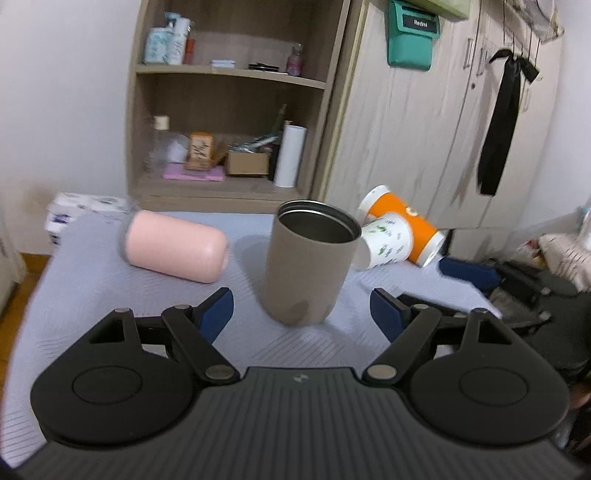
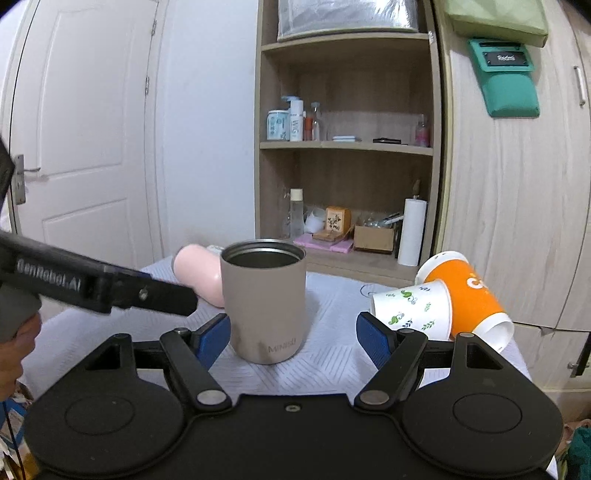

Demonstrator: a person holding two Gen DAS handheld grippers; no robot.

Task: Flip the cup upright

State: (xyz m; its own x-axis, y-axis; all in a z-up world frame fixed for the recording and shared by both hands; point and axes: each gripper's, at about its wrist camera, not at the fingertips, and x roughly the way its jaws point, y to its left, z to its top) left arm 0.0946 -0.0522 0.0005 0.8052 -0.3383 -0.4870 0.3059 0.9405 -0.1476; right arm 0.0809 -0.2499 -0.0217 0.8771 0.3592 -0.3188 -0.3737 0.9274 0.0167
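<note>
Cup point(image 2: 264, 301), taupe and steel-lined, stands upright and empty between the released left gripper point(image 1: 302, 312) and right gripper point(image 2: 293, 334).

Taupe cup point(image 2: 264, 302), pink tumbler point(image 1: 175, 245), orange cup point(image 2: 471, 299), leaf-printed white cup point(image 2: 412, 308).

The taupe steel cup point(image 2: 264, 302) carried "MINISO" in pale letters low on its wall, readable in the right wrist view. "Redmi" stood in white on a black label on the teal pouch point(image 2: 509, 79) hanging on the wardrobe, and showed again on that pouch point(image 1: 412, 35) in the left wrist view. The left gripper point(image 2: 99, 282), crossing the right wrist view, bore "GenRobot.AI" in white along its black side. The orange paper cup point(image 2: 469, 301) showed a white "C" and part of another letter, the rest unreadable. Bottle labels on the shelf were too small to read.
</note>
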